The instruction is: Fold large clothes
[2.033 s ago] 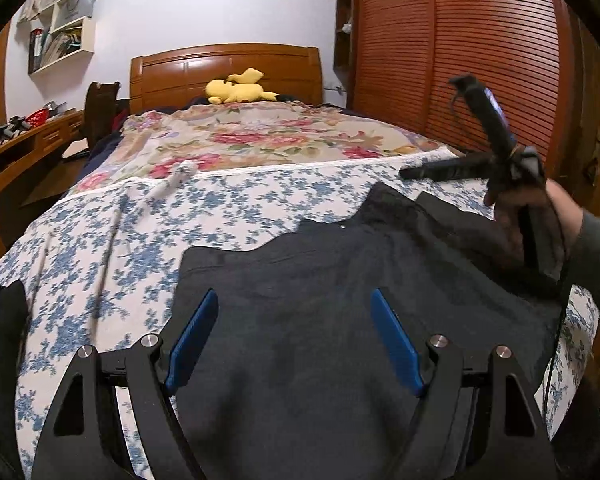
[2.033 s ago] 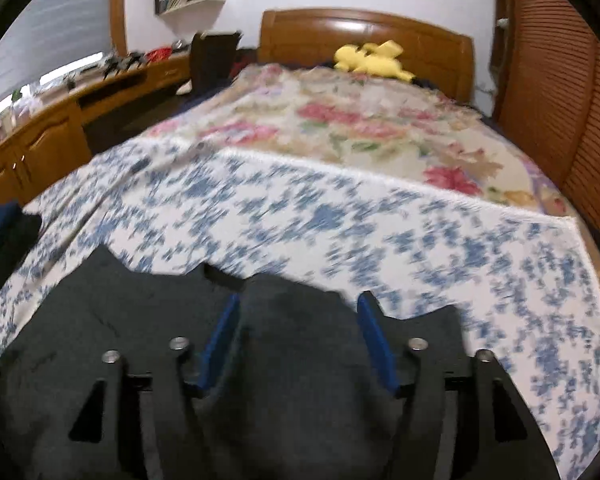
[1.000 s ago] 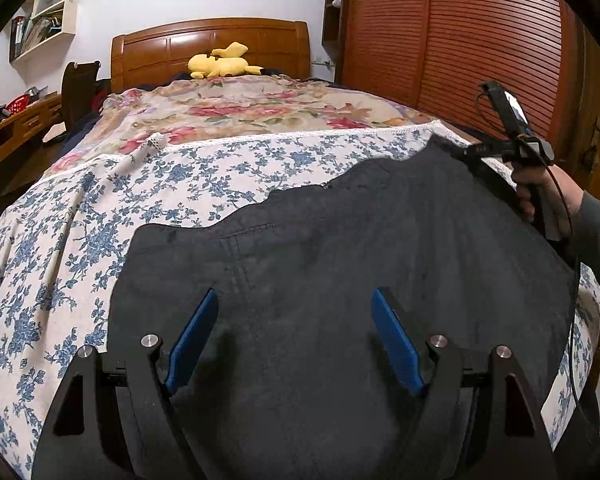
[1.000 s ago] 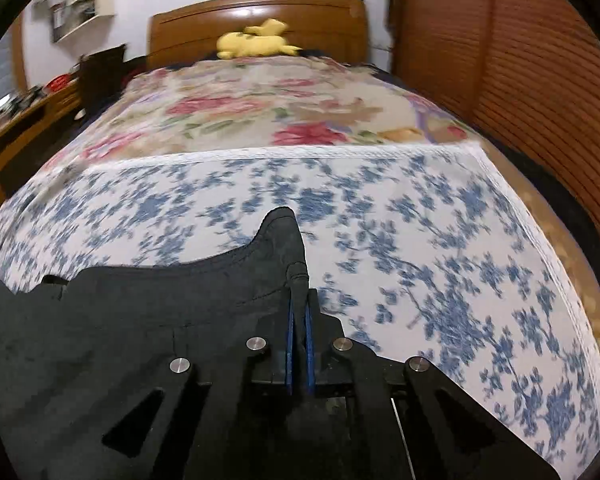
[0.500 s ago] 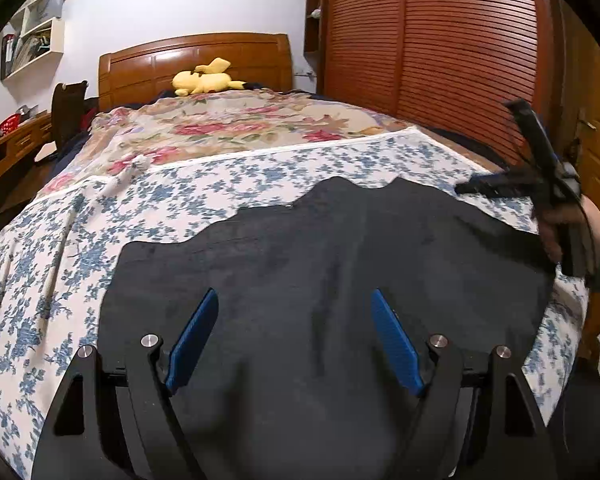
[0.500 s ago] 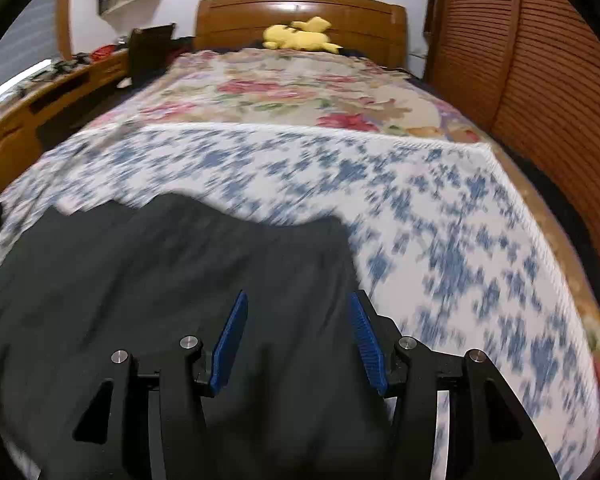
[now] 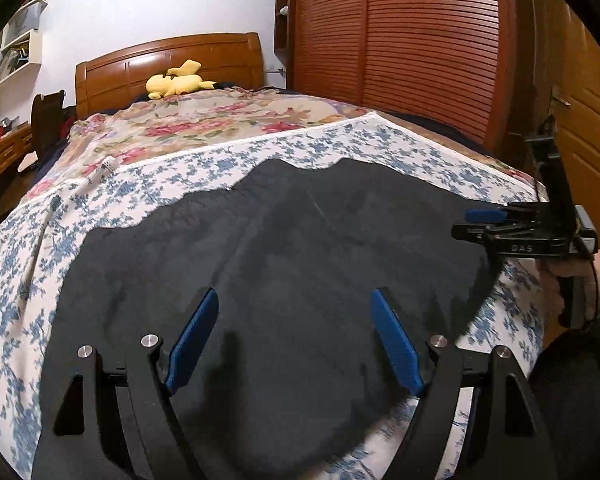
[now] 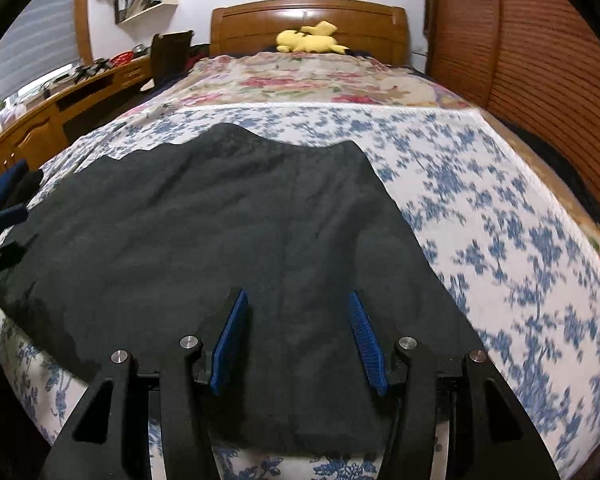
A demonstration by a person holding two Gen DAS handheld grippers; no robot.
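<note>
Dark grey fabric garment (image 8: 228, 232) lay flat on the blue-floral bed (image 8: 500, 240) after the right gripper (image 8: 296, 336) released its edge; both grippers' jaws stood apart, empty, left gripper (image 7: 292, 336) wider.

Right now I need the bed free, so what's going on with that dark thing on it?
A person is folding a dark garment on the bed's blue-flowered sheet, a handheld gripper in each hand. The garment lies spread flat. Both the left gripper and the right gripper hover open over it, gripping nothing. No fold is visible yet.
</note>
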